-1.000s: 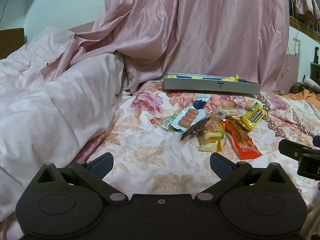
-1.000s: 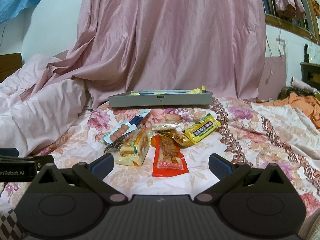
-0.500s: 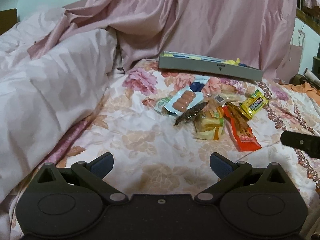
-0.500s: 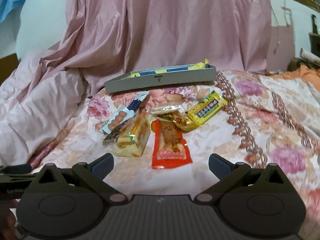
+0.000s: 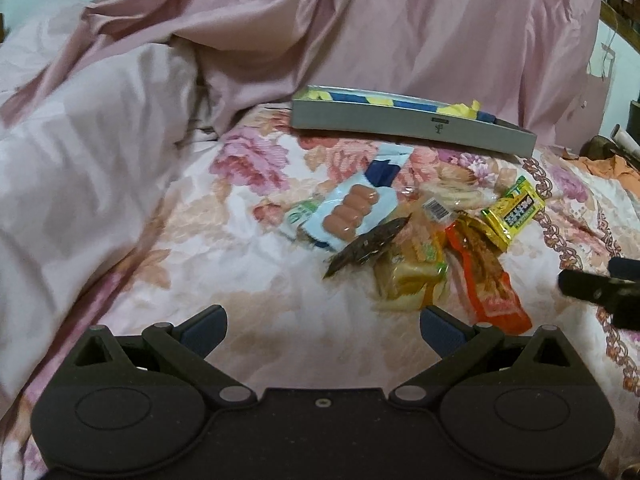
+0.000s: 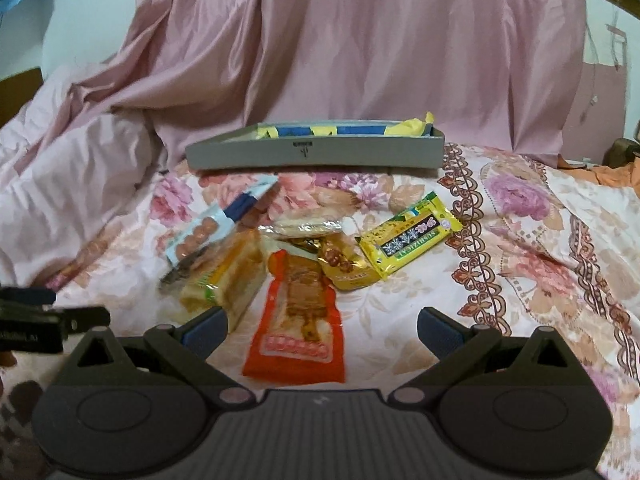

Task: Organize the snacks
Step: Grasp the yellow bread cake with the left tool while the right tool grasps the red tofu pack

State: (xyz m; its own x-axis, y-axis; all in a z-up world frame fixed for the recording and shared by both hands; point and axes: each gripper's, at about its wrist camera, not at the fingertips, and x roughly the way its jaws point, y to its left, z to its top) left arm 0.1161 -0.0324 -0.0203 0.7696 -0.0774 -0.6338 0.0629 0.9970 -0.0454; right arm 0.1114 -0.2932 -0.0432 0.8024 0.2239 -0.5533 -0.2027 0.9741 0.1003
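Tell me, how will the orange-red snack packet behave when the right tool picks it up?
The orange-red packet looks thin and flat, so it is probably light and may bend at its unheld end. Its glossy film could be slippery. It lies flat on soft bedding, so the fingers may press in.

green packet [image 5: 301,211] mostly under sausage pack [image 5: 352,216] | tray [image 6: 316,153] contents unclear (rim hides them)

Both my grippers have come forward and down toward the snack pile. Right gripper [image 6: 322,326] now straddles the orange-red packet [image 6: 298,320]; left gripper [image 5: 322,326] sits nearer the bread packet [image 5: 410,276]. Snacks unmoved.
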